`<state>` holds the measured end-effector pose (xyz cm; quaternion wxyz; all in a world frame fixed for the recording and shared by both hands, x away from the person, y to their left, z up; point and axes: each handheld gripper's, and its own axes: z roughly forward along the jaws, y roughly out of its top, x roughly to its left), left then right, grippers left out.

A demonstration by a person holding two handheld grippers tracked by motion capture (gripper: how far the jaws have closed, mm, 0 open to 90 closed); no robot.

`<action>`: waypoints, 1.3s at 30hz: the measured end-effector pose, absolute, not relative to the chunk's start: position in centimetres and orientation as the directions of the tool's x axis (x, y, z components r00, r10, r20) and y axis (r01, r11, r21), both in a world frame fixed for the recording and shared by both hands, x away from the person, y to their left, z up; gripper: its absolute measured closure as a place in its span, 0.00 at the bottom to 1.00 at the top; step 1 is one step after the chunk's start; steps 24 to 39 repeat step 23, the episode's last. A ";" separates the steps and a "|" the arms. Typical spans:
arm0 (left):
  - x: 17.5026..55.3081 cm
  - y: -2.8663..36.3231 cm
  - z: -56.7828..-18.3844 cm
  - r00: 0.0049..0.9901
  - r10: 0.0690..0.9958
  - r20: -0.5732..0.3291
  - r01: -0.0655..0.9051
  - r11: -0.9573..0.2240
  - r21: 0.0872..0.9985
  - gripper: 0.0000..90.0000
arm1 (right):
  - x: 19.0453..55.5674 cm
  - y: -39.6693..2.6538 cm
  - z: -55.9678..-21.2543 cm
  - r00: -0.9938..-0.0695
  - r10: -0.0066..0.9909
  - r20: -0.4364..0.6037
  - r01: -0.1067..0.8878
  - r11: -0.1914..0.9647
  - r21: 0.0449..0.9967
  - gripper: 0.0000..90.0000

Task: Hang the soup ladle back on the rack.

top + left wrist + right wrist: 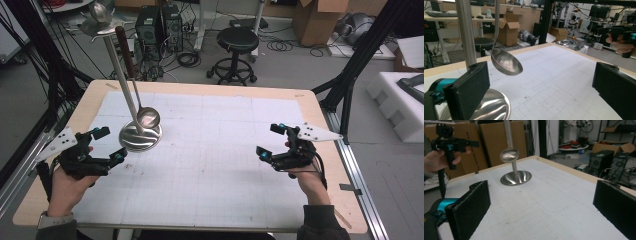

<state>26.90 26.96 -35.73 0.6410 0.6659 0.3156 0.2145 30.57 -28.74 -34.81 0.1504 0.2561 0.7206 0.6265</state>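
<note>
A steel stand has a round base [131, 141] and a tall pole [116, 67] on the white mat's left half. From its top hangs a steel ladle [148, 118] with a dark handle, its bowl just above the base. My left gripper [110, 145] is open and empty, just left of the base. In the left gripper view the ladle bowl [506, 62] hangs beyond the wide-apart jaws of my left gripper [541, 92]. My right gripper [269, 140] is open and empty over the mat's right side. Its own view puts the base [516, 178] and ladle [509, 155] far ahead.
A gridded white mat [210, 160] covers the wooden table [320, 107]. Black frame legs [357, 55] stand at the table's right, and a stool [237, 40] and computer towers [159, 25] are on the floor behind.
</note>
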 end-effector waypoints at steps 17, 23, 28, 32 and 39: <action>27.4 27.5 -36.6 0.693 0.711 -0.118 0.166 0.001 0.986 0.02 | 28.8 -35.6 -36.3 -0.757 0.639 0.135 0.201 0.032 0.979 0.00; 27.3 27.3 -36.5 0.700 0.706 -0.107 0.149 0.002 0.989 0.02 | 29.0 -35.5 -36.9 -0.756 0.637 0.151 0.218 0.027 0.976 0.00; 27.3 27.3 -36.5 0.700 0.706 -0.107 0.149 0.002 0.989 0.02 | 29.0 -35.5 -36.9 -0.756 0.637 0.151 0.218 0.027 0.976 0.00; 27.3 27.3 -36.5 0.700 0.706 -0.107 0.149 0.002 0.989 0.02 | 29.0 -35.5 -36.9 -0.756 0.637 0.151 0.218 0.027 0.976 0.00; 27.3 27.3 -36.5 0.700 0.706 -0.107 0.149 0.002 0.989 0.02 | 29.0 -35.5 -36.9 -0.756 0.637 0.151 0.218 0.027 0.976 0.00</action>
